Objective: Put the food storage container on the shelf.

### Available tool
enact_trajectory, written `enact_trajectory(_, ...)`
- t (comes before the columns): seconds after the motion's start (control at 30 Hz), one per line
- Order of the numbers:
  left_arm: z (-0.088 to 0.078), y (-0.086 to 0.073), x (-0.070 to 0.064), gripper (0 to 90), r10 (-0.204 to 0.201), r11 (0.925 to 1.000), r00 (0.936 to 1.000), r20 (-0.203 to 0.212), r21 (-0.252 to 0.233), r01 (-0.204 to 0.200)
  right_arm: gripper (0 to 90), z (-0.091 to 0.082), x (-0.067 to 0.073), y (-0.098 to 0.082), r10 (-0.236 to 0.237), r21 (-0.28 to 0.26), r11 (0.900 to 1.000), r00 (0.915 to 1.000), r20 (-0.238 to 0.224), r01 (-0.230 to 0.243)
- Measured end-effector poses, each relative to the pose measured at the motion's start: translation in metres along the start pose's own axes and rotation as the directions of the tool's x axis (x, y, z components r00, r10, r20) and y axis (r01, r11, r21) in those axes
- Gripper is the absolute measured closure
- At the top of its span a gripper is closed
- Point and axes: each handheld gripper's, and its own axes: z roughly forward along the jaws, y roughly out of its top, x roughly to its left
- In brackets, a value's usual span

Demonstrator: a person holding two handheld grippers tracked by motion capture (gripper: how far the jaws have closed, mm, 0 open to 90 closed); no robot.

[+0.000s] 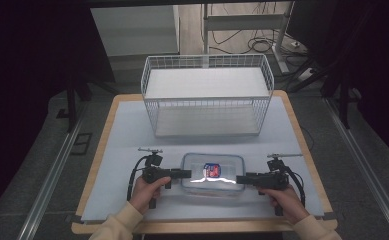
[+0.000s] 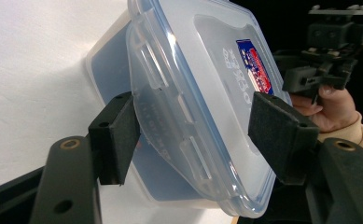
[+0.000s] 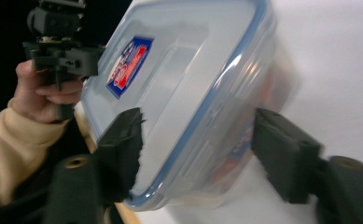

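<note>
Overhead, white mat (image 1: 127, 135) covers wooden table (image 1: 302, 135)

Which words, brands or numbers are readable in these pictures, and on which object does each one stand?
None can be read with certainty.
Red and blue sticker on the lid of the clear plastic container: its print is too small and blurred to read.
Pale print beside that sticker on the lid: it runs sideways and is too faint to read.
White wire basket: it bears no text.
</note>
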Motion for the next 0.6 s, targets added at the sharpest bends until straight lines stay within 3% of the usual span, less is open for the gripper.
enact_trajectory(0.03,0.0,0.0,0.0,34.9,0.0,1.0,1.0,0.0,0.0,0.0,32.9,0.0,0.0,0.0,0.0,0.0,1.0,1.0,0.0,0.0)
enact_trajectory(0.07,0.0,0.0,0.0,34.9,0.0,1.0,1.0,0.001,-0.001,0.0,29.4,0.003,-0.003,0.0,0.03,0.02,0.999,0.9988,-0.04,-0.029)
enact_trajectory(0.13,0.0,0.0,0.0,34.9,0.0,1.0,1.0,0.001,-0.002,0.0,28.1,0.007,-0.007,0.0,0.062,0.026,0.998,0.9967,-0.053,-0.06)
enact_trajectory(0.2,0.0,0.0,0.0,34.9,0.001,1.0,1.0,0.002,-0.001,-0.001,39.5,0.003,-0.009,0.003,0.078,-0.003,0.997,0.9949,-0.063,-0.079)
enact_trajectory(0.5,-0.002,-0.003,-0.005,35.6,0.029,0.9996,0.9995,-0.015,-0.005,-0.029,45.2,-0.001,-0.009,0.002,0.081,-0.019,0.996,0.9939,-0.075,-0.082)
enact_trajectory(0.6,-0.006,-0.007,-0.011,37.2,0.071,0.9973,0.9971,-0.025,-0.014,-0.072,48.8,-0.004,-0.008,0.0,0.076,-0.03,0.996,0.9932,-0.088,-0.079)
